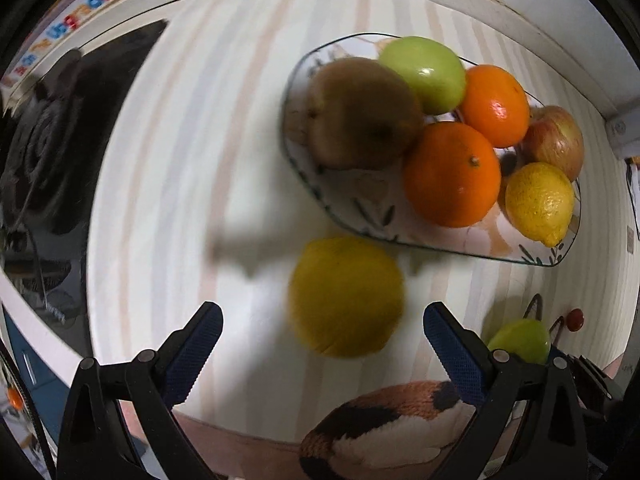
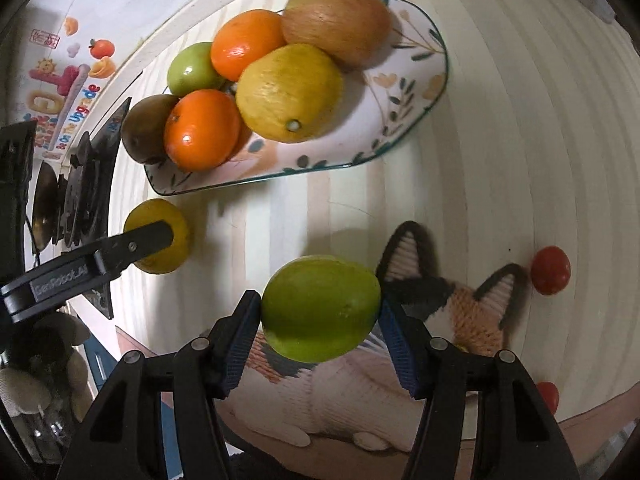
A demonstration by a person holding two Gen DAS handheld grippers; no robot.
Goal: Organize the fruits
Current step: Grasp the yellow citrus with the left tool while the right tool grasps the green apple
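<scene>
A floral plate (image 1: 360, 216) (image 2: 400, 120) holds a kiwi (image 1: 362, 114), a green apple (image 1: 424, 72), two oranges (image 1: 452, 174), a red apple (image 1: 554, 142) and a lemon (image 1: 538, 202). A second lemon (image 1: 346, 298) (image 2: 158, 236) lies on the striped table just in front of the plate. My left gripper (image 1: 322, 346) is open, its jaws on either side of this lemon, a little short of it. My right gripper (image 2: 320, 324) is shut on a green fruit (image 2: 320, 308) (image 1: 520, 340), held above the table.
A knitted cat mat (image 2: 460, 312) (image 1: 392, 412) lies at the near table edge. Two cherry tomatoes (image 2: 551, 270) sit to its right. A black stove (image 1: 60, 152) borders the table on the left. A wall with stickers (image 2: 68, 92) is behind.
</scene>
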